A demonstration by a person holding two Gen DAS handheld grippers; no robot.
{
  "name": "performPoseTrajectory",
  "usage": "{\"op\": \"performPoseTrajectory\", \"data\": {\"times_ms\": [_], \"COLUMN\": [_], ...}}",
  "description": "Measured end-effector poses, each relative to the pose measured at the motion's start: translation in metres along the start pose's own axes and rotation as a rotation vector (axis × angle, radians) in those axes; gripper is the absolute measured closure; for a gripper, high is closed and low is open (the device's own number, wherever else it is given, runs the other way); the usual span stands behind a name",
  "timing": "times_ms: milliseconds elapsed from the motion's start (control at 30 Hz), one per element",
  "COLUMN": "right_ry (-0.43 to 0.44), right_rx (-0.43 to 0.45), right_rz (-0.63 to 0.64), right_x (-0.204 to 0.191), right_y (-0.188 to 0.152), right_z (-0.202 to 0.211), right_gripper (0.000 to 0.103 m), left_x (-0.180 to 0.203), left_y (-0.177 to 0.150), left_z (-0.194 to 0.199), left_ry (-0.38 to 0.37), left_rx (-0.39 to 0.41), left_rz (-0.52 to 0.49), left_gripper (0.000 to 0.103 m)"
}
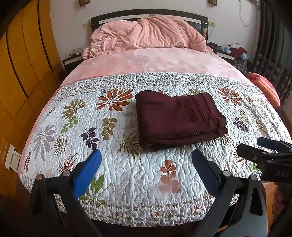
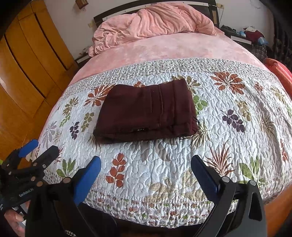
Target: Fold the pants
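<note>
The pants [image 1: 179, 121] are seen folded into a compact maroon rectangle, laid flat on the floral quilt [image 1: 127, 173] near the middle of the bed's near half. The left gripper [image 1: 147, 166] is held above the quilt's near edge — its blue-padded fingers [image 1: 87, 171] are spread wide and nothing is gripped. The right gripper [image 2: 146, 172] is held likewise, apart from the pants, fingers wide and empty. A crumpled pink blanket [image 1: 146, 33] is heaped at the far end, against the headboard [image 1: 149, 13].
</note>
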State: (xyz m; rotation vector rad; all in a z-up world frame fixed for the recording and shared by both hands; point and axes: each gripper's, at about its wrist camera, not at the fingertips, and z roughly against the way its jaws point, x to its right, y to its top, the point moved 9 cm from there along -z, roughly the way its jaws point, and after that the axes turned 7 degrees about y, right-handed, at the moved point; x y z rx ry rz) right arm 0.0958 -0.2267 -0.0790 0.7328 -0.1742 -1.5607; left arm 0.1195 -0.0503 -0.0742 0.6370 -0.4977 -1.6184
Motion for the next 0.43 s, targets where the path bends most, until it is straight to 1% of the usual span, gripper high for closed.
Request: {"op": "performPoseTrajectory", "data": {"times_ms": [433], "right_ry": [0.004], "right_rx": [-0.004], "right_rz": [-0.002], "right_x": [0.0022], "right_y": [0.0003], "right_z": [-0.0006], "right_gripper": [0.004], "left_x": [-0.0008], "left_y": [-0.0019], "left_z": [-0.005], "left_ry": [0.0], "left_rx": [-0.011], "left_rz": [-0.005], "left_gripper": [0.004]}}
